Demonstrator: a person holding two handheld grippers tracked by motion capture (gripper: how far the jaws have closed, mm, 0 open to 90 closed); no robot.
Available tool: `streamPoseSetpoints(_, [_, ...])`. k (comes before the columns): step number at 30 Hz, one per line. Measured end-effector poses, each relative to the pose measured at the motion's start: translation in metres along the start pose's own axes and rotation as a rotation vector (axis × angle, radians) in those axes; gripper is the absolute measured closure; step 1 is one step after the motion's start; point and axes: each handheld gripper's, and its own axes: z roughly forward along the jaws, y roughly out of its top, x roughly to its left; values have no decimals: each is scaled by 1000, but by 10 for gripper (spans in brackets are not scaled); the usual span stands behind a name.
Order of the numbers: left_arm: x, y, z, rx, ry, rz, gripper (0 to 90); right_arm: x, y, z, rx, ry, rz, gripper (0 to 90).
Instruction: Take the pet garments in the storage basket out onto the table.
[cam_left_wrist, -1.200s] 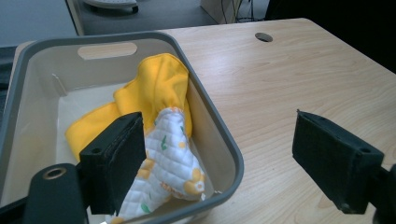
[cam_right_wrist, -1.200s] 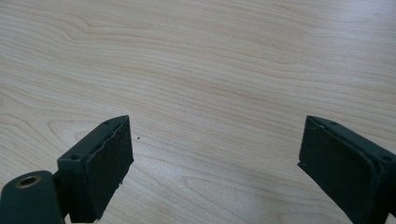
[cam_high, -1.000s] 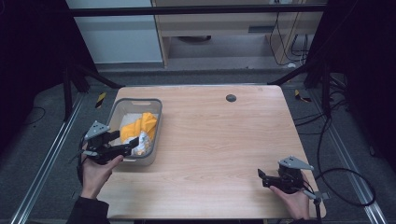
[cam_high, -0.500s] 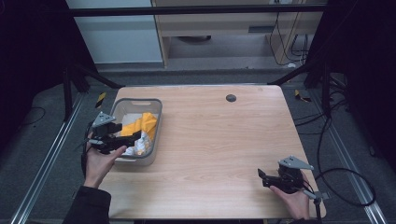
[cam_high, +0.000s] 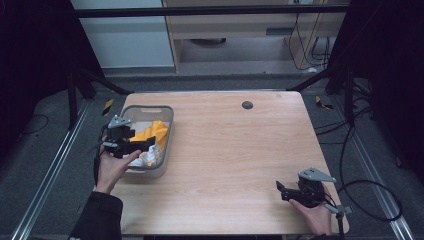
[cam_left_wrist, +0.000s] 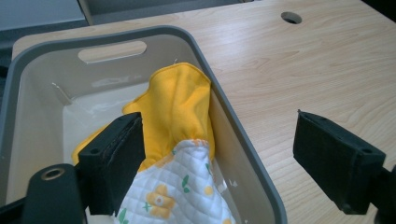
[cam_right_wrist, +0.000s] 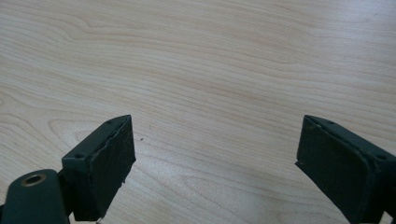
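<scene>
Matt grey plastic bin (cam_left_wrist: 243, 140), soft yellow cloth (cam_left_wrist: 180, 109), quilted flowered fabric (cam_left_wrist: 173, 196), smooth pale wood table (cam_left_wrist: 303, 60)

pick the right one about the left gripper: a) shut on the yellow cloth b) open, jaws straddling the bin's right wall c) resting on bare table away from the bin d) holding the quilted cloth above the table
b: in the left gripper view the left gripper is open, one jaw inside the grey bin beside the yellow cloth, the other out over the table.

The bin (cam_left_wrist: 243, 135) was grey, one cloth (cam_left_wrist: 180, 105) was yellow, the quilt (cam_left_wrist: 175, 196) was white with yellow flowers and green leaves, and the table (cam_left_wrist: 299, 60) was light wood.
</scene>
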Motion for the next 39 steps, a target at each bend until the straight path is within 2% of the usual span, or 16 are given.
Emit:
streamPoseSetpoints(5, [1, 3, 7, 24, 19, 7, 165, 0, 0, 0, -1, -3, -8, 118])
streamPoseSetpoints(7, [3, 4, 11, 47, 27, 12, 166, 0, 0, 0, -2, -4, -11, 121])
streamPoseSetpoints(11, [6, 5, 14, 58, 25, 2, 172, 0, 0, 0, -4, -3, -8, 126])
streamPoseSetpoints(18, [8, 7, 21, 105, 27, 11, 208, 0, 0, 0, 1, 5, -6, 134])
streamPoseSetpoints(25, [9, 6, 30, 170, 35, 21, 242, -1, -1, 2, 2, 9, -18, 140])
streamPoseSetpoints(39, [7, 4, 40, 228, 41, 17, 311, 0, 0, 2, 13, 17, -11, 143])
